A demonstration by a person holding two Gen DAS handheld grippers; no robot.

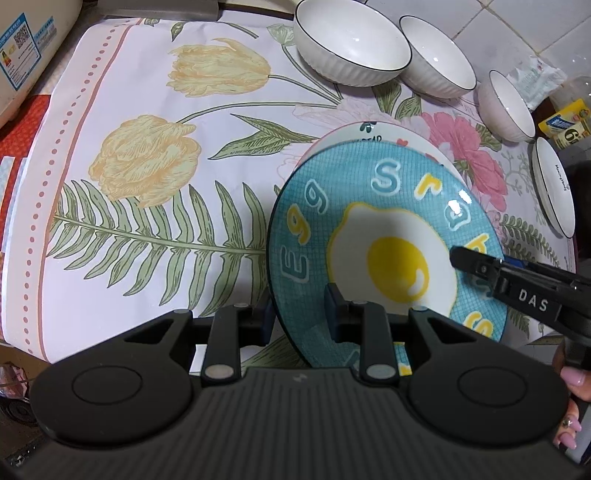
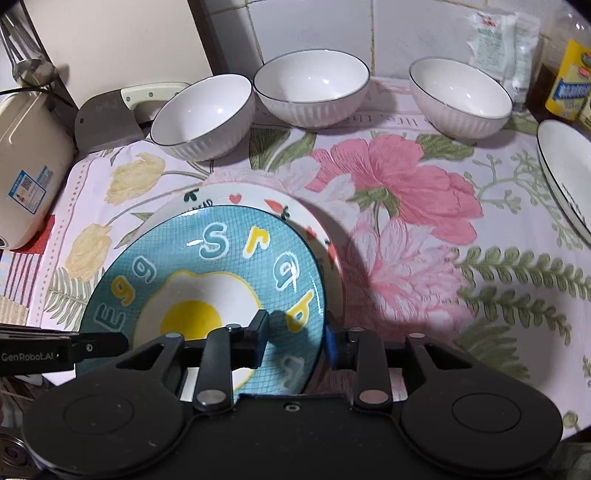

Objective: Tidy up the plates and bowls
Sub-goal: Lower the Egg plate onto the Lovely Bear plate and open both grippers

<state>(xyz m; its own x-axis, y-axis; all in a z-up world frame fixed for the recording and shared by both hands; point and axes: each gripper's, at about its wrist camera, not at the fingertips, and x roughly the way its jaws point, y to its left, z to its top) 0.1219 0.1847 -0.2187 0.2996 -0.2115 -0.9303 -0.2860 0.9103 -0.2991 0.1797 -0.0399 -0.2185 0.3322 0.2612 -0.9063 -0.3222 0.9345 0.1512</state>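
Behind blue plate, three bowls

Under me lies a floral tablecloth printed with pink blooms, yellow tulips and green ferns. At its far left corner I see a cleaver with a cream handle lying flat, beside a beige appliance bearing a blue label. Against the tiled wall at the far right stand a white packet and what looks like a yellow-labelled bottle, though the edge blurs it.
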